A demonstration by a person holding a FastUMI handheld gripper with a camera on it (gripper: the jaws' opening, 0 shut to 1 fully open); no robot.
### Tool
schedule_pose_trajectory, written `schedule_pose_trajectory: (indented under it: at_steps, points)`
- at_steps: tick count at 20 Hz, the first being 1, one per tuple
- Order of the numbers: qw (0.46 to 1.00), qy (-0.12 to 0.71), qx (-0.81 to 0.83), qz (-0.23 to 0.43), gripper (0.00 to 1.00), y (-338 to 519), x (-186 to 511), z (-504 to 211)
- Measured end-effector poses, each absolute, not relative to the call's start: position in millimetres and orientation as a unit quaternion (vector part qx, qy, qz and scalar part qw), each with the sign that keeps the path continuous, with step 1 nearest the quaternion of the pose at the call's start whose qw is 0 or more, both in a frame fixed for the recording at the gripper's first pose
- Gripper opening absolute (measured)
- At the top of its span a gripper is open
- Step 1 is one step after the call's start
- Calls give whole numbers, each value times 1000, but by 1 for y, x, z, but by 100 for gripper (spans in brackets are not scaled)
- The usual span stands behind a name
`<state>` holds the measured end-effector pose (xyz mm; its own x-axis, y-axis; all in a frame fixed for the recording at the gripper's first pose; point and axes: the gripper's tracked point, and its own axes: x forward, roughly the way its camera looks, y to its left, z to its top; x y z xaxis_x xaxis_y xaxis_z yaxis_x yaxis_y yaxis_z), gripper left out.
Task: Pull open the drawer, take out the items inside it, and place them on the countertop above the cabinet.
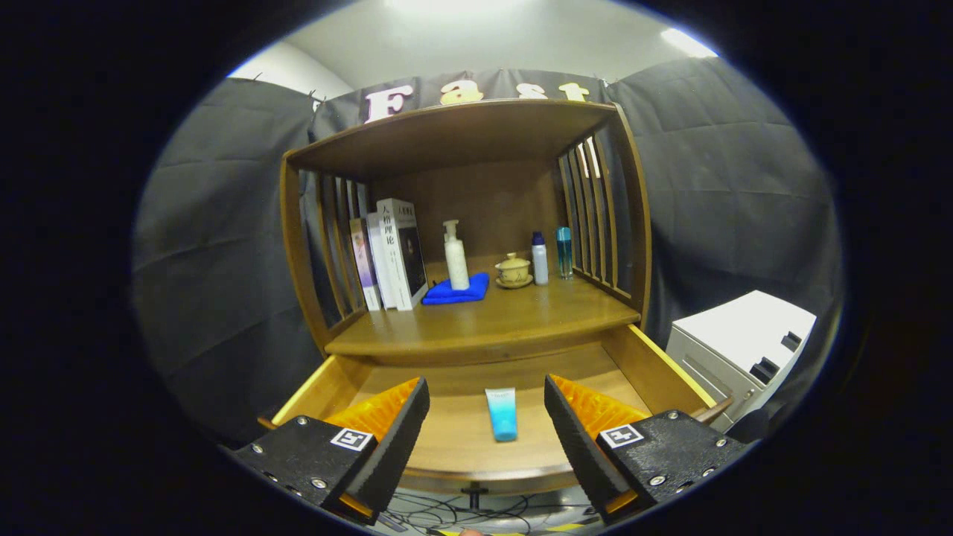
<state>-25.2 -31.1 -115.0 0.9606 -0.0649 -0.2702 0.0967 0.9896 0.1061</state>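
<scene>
Two gripper fingers (pixel 417 439) are shown in the foreground, spread wide apart and holding nothing; the gripper (pixel 487 435) is poised above the pulled-out drawer (pixel 663 365). Between the fingers, lying flat on the drawer floor and apart from both of them, a small blue tube (pixel 502 413) is seen, its cap end pointing toward the drawer front. No other item can be made out in the visible part of the drawer, although the areas beneath the fingers are hidden. Above the drawer, the countertop (pixel 491 324) of the cabinet is shown, and toward its back are set upright books (pixel 391 253), a pump bottle (pixel 455 257) standing on a folded blue cloth (pixel 456 292), a lidded cup on a saucer (pixel 514 270), and two small bottles (pixel 551 257). A white unit (pixel 744 342) stands beside the cabinet.

The drawer is judged to be already open, so removal of the tube is taken to be the step in hand. Several risks are noted: the flat, smooth tube may be pushed along the drawer floor if one finger arrives first; a grip on its thin crimped end may slip; and, during placement, the pump bottle or cup may be knocked if the tube is carried too far back on the countertop.
</scene>
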Motion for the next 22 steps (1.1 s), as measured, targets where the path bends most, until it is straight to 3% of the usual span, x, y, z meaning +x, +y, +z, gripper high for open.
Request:
schedule_pose_trajectory:
  at_steps: [6, 18, 22]
  points:
    - [975, 194, 17, -104, 95, -65, 14, -120]
    - [903, 389, 101, -154, 96, -77, 35, -249]
    - [870, 465, 56, -156, 96, -73, 39, -273]
